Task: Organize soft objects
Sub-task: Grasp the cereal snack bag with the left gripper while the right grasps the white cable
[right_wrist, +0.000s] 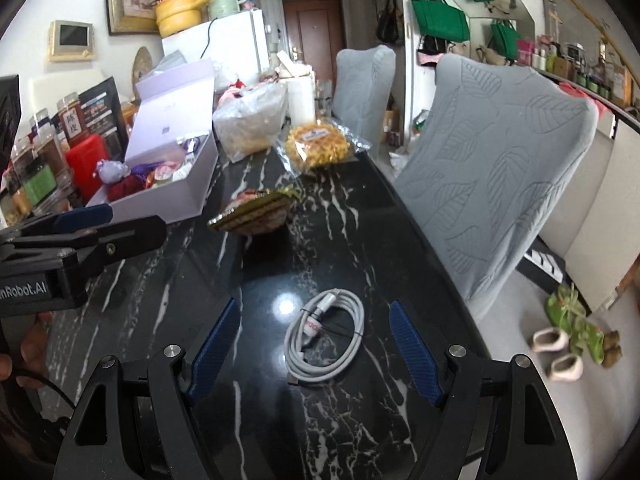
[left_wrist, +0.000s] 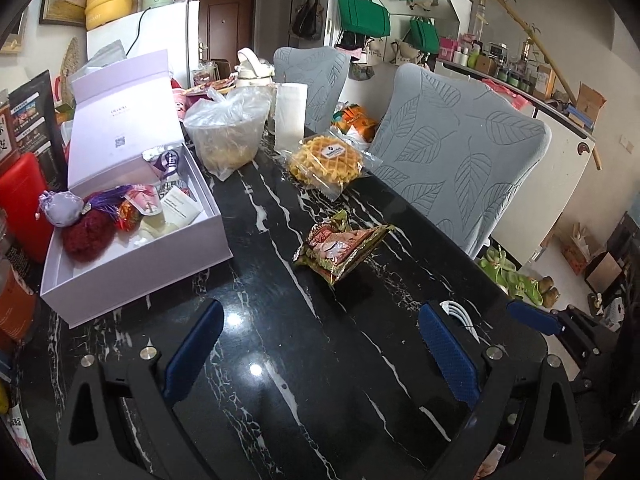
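A coiled white cable (right_wrist: 324, 336) lies flat on the black marble table (right_wrist: 360, 240). My right gripper (right_wrist: 316, 350) is open and straddles the coil, its blue pads clear of it on both sides. Farther up the table lies a green and red snack packet (left_wrist: 340, 246), and behind it a wrapped waffle (left_wrist: 326, 160). My left gripper (left_wrist: 320, 346) is open above bare tabletop, short of the packet, with nothing between its fingers. An open lilac box (left_wrist: 132, 264) at the left holds a purple plush (left_wrist: 62, 208), a dark red knitted ball (left_wrist: 86, 234) and sachets.
A plastic bag of food (left_wrist: 228, 132) and a paper roll (left_wrist: 290, 116) stand at the table's far end. Two grey leaf-pattern chairs (left_wrist: 460, 156) line the right edge. Jars and a red case (right_wrist: 86, 164) crowd the left side. Slippers (right_wrist: 560, 344) lie on the floor.
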Demonstrator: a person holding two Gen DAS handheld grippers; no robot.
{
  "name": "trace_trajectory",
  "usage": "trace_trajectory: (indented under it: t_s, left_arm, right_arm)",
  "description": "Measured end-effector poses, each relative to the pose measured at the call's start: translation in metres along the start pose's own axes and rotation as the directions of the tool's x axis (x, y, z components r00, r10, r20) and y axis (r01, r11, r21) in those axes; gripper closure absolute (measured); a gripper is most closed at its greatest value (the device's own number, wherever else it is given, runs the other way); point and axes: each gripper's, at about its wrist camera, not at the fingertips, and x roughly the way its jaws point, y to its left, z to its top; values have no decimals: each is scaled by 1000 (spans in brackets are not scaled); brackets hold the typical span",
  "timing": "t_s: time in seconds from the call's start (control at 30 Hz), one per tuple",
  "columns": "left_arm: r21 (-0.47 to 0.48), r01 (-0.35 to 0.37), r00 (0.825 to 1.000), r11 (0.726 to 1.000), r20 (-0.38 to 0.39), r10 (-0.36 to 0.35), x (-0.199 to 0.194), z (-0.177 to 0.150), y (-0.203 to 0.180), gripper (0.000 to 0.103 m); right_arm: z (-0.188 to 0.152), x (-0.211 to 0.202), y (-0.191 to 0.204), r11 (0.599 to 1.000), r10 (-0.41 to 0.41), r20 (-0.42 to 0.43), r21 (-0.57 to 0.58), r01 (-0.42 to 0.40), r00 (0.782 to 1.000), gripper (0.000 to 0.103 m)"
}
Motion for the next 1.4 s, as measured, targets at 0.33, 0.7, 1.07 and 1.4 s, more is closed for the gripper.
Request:
trace_trajectory:
  t_s: [0.33,0.7,1.07,1.4]
  left_arm:
    - [-8,34,999,999,-38,-35,28,3,8,3]
    - [-26,82,994,996,-75,-84,46,13,11,3]
    - [12,106,989,994,-108,-104,67,29,2,3]
    - [23,107,981,994,-167,-101,104,42,-4,3]
  right_arm:
    - [-10,41,-3,999,-34,-103,22,37,994,25]
    - [-5,51,-10,998,-51,-108,39,55,993,51]
    - [7,50,-24,997,0,-85,82,7,996,52]
    - [19,60,-38,995,19,-88,98,-10,996,52]
